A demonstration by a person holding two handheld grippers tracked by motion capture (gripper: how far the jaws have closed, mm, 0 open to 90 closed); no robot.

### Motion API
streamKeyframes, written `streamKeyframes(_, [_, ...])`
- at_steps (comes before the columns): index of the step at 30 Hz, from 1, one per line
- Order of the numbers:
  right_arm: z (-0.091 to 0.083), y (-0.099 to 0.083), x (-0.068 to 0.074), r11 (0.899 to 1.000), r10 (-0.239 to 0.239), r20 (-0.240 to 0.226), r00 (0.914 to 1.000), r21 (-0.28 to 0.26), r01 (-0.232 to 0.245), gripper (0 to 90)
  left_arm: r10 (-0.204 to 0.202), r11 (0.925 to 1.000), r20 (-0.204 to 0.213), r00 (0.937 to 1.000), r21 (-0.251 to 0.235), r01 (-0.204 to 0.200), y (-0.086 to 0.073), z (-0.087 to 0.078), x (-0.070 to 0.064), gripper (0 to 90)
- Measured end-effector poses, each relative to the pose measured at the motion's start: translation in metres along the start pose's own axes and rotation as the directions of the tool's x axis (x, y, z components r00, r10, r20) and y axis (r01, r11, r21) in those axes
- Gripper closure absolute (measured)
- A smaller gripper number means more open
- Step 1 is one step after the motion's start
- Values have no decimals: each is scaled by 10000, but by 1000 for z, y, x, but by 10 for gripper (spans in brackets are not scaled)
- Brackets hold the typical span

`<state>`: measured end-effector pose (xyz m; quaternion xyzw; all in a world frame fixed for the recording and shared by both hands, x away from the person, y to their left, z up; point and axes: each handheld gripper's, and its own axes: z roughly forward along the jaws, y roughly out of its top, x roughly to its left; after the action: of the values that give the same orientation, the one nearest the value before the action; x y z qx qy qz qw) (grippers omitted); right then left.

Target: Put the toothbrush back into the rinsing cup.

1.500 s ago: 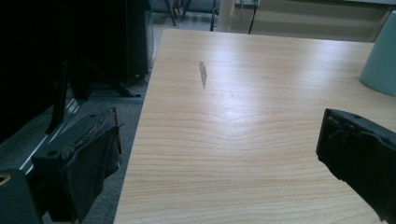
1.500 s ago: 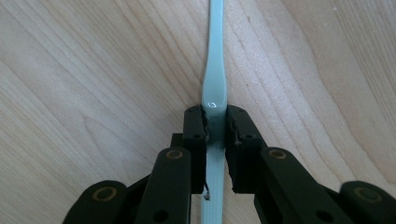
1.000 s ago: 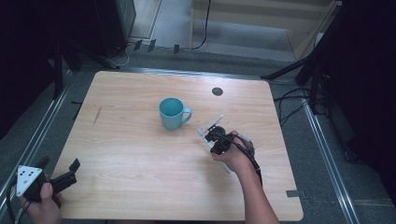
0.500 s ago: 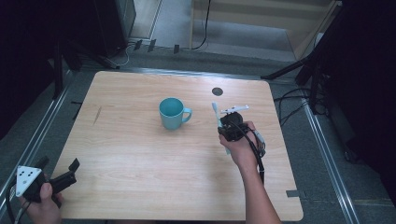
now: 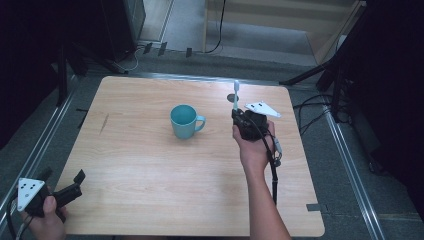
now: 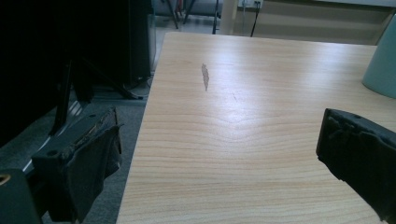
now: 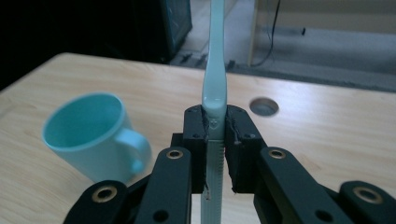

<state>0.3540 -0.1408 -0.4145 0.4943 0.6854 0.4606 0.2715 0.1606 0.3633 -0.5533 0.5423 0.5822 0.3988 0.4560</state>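
Wood table (image 5: 150, 165): toothbrush (image 7: 215, 70) clamped upright in right gripper (image 7: 215, 140).

Lab: bare table (image 5: 150, 165); cables (image 5: 310, 107); stands (image 5: 320, 75)

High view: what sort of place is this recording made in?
Probably a lab or studio data-collection bay: a bare wooden table on a metal frame, dark stand legs and cables on grey carpet, with just a teal mug as prop.

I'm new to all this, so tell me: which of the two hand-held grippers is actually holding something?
The right hand-held gripper, beside the teal mug: its jaws clamp a pale toothbrush. The left hand-held gripper, at the table's near corner, is open and empty.
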Motion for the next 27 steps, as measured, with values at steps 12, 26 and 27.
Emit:
streamKeyframes(12, [13,17,46,9827,-825,-883,9927,-1731,663,800,-31,10000,8,10000,-16,31,0,0,0,4])
streamKeyframes(26, [56,12,78,9697,-694,-1916,9790,-2433,211,800,-1,10000,52,10000,-34,2,0,0,0,4])
streamKeyframes(27, [59,11,81,9698,-710,-1953,9782,-2430,218,800,-8,10000,56,10000,-37,9,0,0,0,4])
